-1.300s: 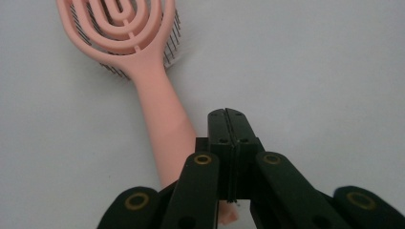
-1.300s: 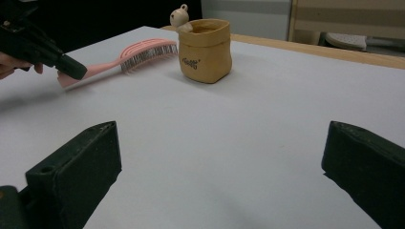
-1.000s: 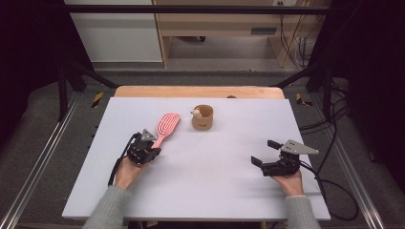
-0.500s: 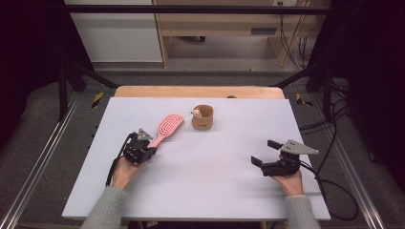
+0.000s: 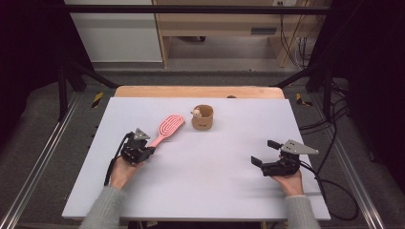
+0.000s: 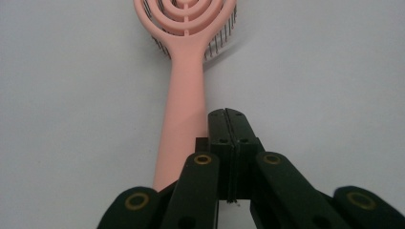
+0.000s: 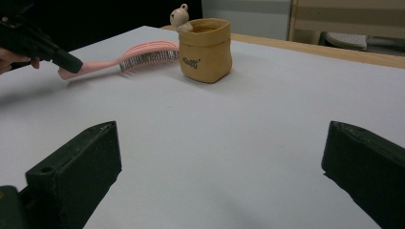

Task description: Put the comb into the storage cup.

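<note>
The left gripper (image 6: 228, 114), jaws pressed together on nothing, rests beside the pink hairbrush (image 6: 184, 100) handle, likely nudging it; next, the idle wide-open right gripper (image 5: 265, 153) may assist.

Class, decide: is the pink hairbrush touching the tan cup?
Apart. The high view shows bare table between the pink hairbrush and the tan cup.

Even, soft light on the table (image 5: 200, 191), dark surroundings; close jaws in both gripper views blur.
</note>
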Available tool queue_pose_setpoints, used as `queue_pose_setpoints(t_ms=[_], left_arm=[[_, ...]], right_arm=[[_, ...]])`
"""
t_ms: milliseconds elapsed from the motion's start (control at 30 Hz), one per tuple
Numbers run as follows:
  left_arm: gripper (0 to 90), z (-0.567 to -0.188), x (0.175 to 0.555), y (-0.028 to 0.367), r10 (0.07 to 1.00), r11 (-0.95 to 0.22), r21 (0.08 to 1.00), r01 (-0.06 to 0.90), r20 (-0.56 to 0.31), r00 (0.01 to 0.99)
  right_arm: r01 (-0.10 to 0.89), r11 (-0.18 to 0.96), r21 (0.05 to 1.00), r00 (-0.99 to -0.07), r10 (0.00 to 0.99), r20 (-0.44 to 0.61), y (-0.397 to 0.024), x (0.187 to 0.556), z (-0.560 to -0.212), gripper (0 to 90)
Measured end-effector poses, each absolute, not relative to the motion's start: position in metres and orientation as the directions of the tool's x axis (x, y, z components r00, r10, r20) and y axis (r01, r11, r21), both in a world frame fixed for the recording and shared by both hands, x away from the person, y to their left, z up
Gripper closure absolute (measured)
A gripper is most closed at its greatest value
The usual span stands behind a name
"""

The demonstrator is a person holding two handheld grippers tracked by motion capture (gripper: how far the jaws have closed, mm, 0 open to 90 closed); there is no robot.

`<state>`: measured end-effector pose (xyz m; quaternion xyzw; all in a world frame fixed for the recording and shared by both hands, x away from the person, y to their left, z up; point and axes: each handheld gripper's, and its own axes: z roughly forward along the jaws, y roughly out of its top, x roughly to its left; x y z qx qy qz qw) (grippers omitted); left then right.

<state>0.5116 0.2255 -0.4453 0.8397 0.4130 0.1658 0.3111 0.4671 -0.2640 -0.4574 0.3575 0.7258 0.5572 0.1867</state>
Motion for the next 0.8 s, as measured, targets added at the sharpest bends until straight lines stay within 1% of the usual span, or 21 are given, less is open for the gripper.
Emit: queue_pose_setpoints(t_ms=[233,267,300,333,367,400,467,500,533,567,633,667,700,733,800], left_arm=[[89.6,-0.433,0.504,0.229,0.790,-0.435,0.706,0.558,0.003,0.613],[87.1,-0.431,0.503,0.229,0.791,-0.429,0.714,0.553,0.001,0.612],[84.0,-0.428,0.502,0.230,0.791,-0.420,0.721,0.551,-0.007,0.612],[77.8,-0.426,0.501,0.231,0.792,-0.408,0.730,0.548,-0.015,0.610],[77.8,-0.423,0.500,0.231,0.794,-0.400,0.737,0.545,-0.018,0.607],[71.0,-0.421,0.500,0.232,0.793,-0.392,0.745,0.539,-0.022,0.608],[64.3,-0.417,0.498,0.233,0.790,-0.384,0.754,0.532,-0.029,0.612],[64.3,-0.414,0.497,0.234,0.794,-0.379,0.759,0.529,-0.027,0.608],[60.7,-0.413,0.497,0.234,0.793,-0.371,0.764,0.527,-0.034,0.608],[56.9,-0.411,0.496,0.235,0.793,-0.361,0.768,0.529,-0.046,0.608],[46.0,-0.408,0.495,0.236,0.798,-0.346,0.776,0.527,-0.052,0.601],[46.0,-0.407,0.495,0.237,0.798,-0.337,0.784,0.522,-0.056,0.600],[36.0,-0.406,0.494,0.237,0.800,-0.328,0.786,0.524,-0.063,0.596],[36.0,-0.405,0.494,0.238,0.802,-0.326,0.787,0.523,-0.062,0.594],[29.6,-0.403,0.493,0.239,0.804,-0.321,0.791,0.521,-0.062,0.591]], right_arm=[[0.315,0.125,0.941,-0.674,0.727,0.129,-0.264,0.467,-0.458,0.4],[0.316,0.125,0.941,-0.673,0.728,0.129,-0.264,0.467,-0.458,0.4],[0.315,0.124,0.941,-0.673,0.728,0.129,-0.264,0.467,-0.458,0.4],[0.314,0.124,0.941,-0.674,0.728,0.129,-0.264,0.467,-0.457,0.4],[0.314,0.124,0.941,-0.674,0.728,0.129,-0.264,0.467,-0.457,0.4],[0.312,0.124,0.942,-0.674,0.728,0.127,-0.264,0.467,-0.457,0.4],[0.315,0.124,0.941,-0.673,0.728,0.130,-0.264,0.467,-0.457,0.4],[0.315,0.125,0.941,-0.674,0.728,0.129,-0.264,0.467,-0.458,0.4],[0.315,0.124,0.941,-0.674,0.728,0.130,-0.264,0.467,-0.458,0.4],[0.315,0.124,0.941,-0.674,0.727,0.130,-0.264,0.467,-0.457,0.4],[0.313,0.123,0.942,-0.674,0.728,0.129,-0.264,0.467,-0.457,0.4],[0.313,0.123,0.942,-0.674,0.728,0.129,-0.264,0.467,-0.457,0.4],[0.315,0.124,0.941,-0.674,0.727,0.130,-0.264,0.467,-0.457,0.4],[0.315,0.124,0.941,-0.674,0.727,0.130,-0.264,0.467,-0.457,0.4],[0.316,0.126,0.940,-0.674,0.727,0.129,-0.264,0.467,-0.458,0.4]])
